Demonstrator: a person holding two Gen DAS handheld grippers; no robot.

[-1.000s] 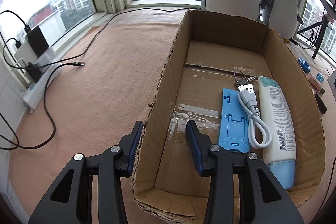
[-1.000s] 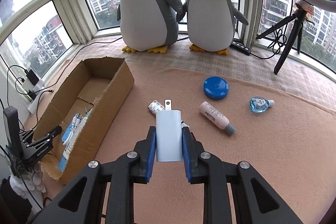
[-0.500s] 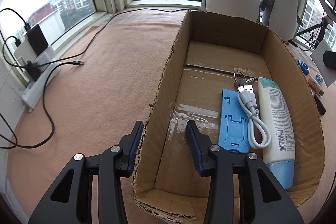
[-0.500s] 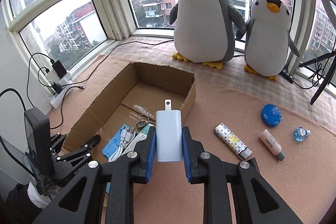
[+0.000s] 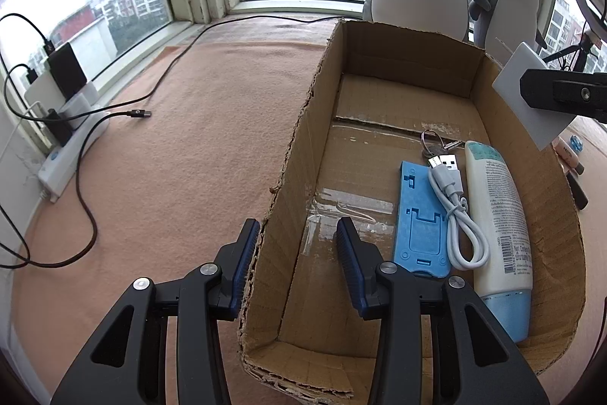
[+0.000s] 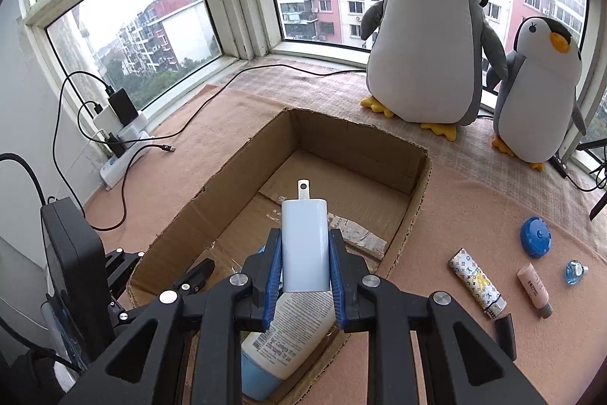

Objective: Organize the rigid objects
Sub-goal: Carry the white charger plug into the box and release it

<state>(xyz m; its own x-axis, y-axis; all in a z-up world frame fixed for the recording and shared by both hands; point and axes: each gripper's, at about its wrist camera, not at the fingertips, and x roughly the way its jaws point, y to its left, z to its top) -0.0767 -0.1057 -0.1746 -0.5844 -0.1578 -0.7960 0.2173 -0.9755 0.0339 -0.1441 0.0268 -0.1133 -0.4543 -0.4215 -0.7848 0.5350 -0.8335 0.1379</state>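
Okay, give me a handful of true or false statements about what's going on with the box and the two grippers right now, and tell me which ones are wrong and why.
1. The right gripper is shut on the white charger. True.
2. The cardboard box is empty. False: it holds a blue stand, a white USB cable, a lotion tube and a key ring.
3. The left gripper straddles the box's left wall, one finger outside and one inside. True.
4. The blue round case lies inside the box. False: it lies on the blanket outside.
5. The charger's prongs point away from the right wrist camera. True.
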